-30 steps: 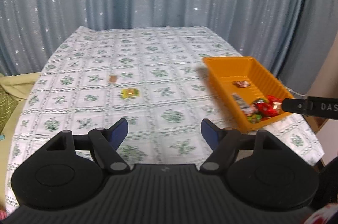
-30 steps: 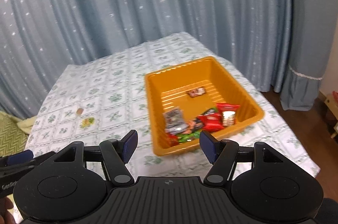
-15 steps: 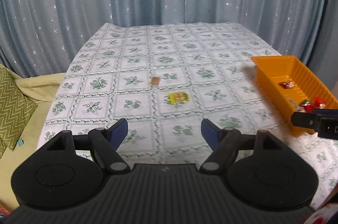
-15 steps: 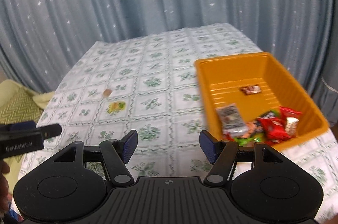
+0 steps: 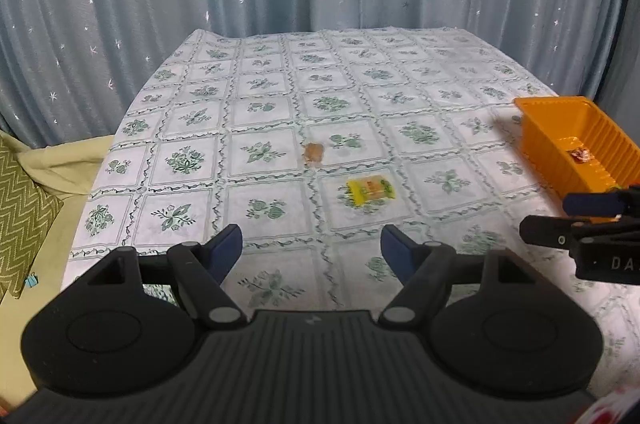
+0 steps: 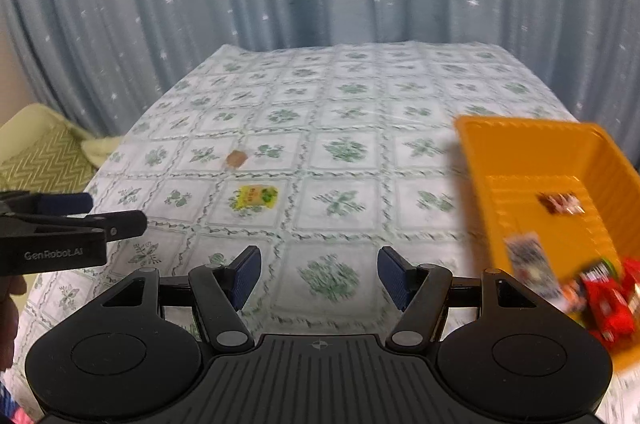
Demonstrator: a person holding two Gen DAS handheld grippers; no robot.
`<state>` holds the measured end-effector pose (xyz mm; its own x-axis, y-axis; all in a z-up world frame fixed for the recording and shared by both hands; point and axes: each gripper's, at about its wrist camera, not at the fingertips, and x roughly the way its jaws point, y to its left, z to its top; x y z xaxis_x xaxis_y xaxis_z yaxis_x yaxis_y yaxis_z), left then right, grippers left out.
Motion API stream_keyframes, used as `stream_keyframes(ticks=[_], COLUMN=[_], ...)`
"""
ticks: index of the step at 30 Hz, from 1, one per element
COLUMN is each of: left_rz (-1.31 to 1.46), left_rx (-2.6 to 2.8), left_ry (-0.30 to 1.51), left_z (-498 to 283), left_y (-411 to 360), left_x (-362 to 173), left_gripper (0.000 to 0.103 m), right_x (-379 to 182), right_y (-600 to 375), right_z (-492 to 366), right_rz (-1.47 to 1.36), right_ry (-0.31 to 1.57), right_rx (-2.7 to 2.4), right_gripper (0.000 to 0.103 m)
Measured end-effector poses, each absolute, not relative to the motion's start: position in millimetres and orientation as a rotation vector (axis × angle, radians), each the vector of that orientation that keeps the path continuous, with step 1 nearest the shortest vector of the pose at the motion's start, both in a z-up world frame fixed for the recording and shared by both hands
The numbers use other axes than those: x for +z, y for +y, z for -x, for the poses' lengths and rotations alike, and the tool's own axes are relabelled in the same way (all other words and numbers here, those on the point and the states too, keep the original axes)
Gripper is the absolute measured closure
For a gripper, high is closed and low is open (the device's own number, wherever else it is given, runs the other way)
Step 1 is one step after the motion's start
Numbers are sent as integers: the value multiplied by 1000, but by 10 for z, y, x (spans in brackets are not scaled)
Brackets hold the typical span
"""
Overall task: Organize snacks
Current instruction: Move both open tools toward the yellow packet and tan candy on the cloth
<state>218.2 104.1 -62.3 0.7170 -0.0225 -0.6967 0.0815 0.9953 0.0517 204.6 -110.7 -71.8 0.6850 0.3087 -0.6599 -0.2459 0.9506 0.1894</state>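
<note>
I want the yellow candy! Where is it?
The yellow snack packet lies on the flowered tablecloth mid-table in both views, just nearer than the small brown candy, left of the orange bin.

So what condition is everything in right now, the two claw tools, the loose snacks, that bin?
Left gripper: open, holding nothing.
Right gripper: open, holding nothing.
Yellow flat snack packet: lying loose on the tablecloth.
Small brown wrapped sweet: loose on the cloth, beyond the packet.
Orange plastic bin: upright, several packets inside.
Green-patterned tablecloth: spread flat.
</note>
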Motion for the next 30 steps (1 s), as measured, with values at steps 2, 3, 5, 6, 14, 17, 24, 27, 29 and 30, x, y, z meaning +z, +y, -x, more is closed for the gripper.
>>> stream_keyframes(ticks=[2,3,5,6,14,17,24,27,29,30], left_rz=[-74,-71,-69,-69,-53,-44,-39,-29,-28,-26], left_rx=[-49,-45,-41,-37,-22,-21,-4,2,2,2], left_ry=[775,776,779,778,780,783,797,798,799,799], left_z=[-2264,-2300,-2391,-2430,-2753,-2856,-3046,-3064,-3073,-3077], left_y=[1114,1142,1197,1223,1368,1390,1490,1532,1539,1538], left_x=[-677,-698,-737,-755,-855,-898,-999,-1014,-1019,-1018], left_gripper=[29,29,29,28,26,26,25,25,25,25], right_x=[-758,-785,-843,-875,-1114,-1220,-1467,-1554,-1588,-1603], right_y=[-1034,-995,-932,-895,-569,-445,-204,-138,-121,-117], right_z=[-2133,-2192,-2302,-2361,-2745,-2889,-3137,-3189,-3228,-3265], right_rz=[-61,-46,-24,-15,155,219,364,415,417,404], right_ry=[746,740,740,738,684,673,667,654,645,644], right_rx=[346,370,402,416,544,567,628,650,650,646], right_gripper=[38,38,38,39,39,42,55,55,56,56])
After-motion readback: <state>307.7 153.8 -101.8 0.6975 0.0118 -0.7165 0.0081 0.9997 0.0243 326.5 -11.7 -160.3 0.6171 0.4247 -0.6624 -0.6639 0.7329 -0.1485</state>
